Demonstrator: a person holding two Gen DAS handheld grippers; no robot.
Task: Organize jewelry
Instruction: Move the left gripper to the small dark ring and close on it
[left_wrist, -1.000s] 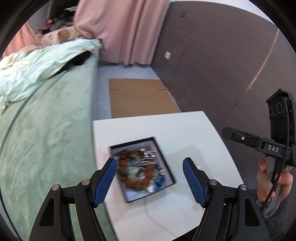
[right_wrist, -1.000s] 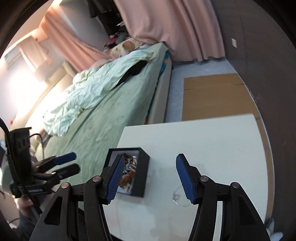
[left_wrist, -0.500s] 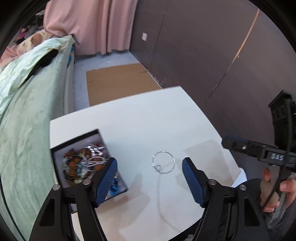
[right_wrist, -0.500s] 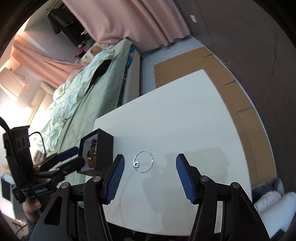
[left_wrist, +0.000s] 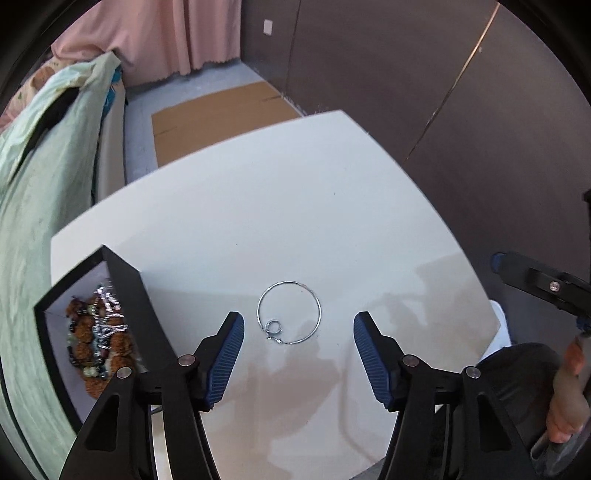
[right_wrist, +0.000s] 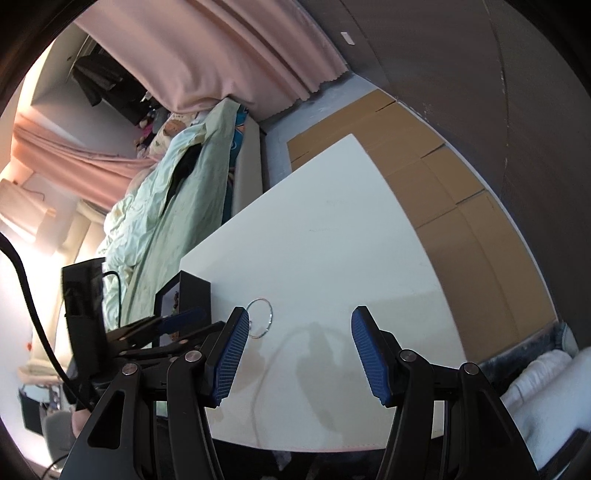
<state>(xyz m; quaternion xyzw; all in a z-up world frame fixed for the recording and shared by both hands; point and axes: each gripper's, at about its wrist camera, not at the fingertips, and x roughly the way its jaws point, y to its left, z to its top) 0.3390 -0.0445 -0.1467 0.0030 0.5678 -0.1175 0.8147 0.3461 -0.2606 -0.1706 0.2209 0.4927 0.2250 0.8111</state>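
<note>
A thin silver hoop bracelet (left_wrist: 289, 313) lies flat on the white table (left_wrist: 295, 206), just ahead of my open, empty left gripper (left_wrist: 298, 325). A black box (left_wrist: 122, 295) with brown beads and silver chains (left_wrist: 96, 336) inside stands at the table's left edge. In the right wrist view the hoop (right_wrist: 260, 317) lies by the left finger of my open, empty right gripper (right_wrist: 295, 325), and the box (right_wrist: 188, 291) stands beyond the left gripper (right_wrist: 173, 325).
A green-covered bed (left_wrist: 40, 177) runs along the table's left side. Flat cardboard (left_wrist: 218, 118) lies on the floor beyond the table, below a dark wall (left_wrist: 424, 81) and pink curtains (right_wrist: 236, 48). The right gripper shows at the left view's right edge (left_wrist: 535, 280).
Both views have swung right from the box toward the middle of the table. The silver hoop has come into view and now lies between my left gripper's fingers. Both grippers stayed open.
</note>
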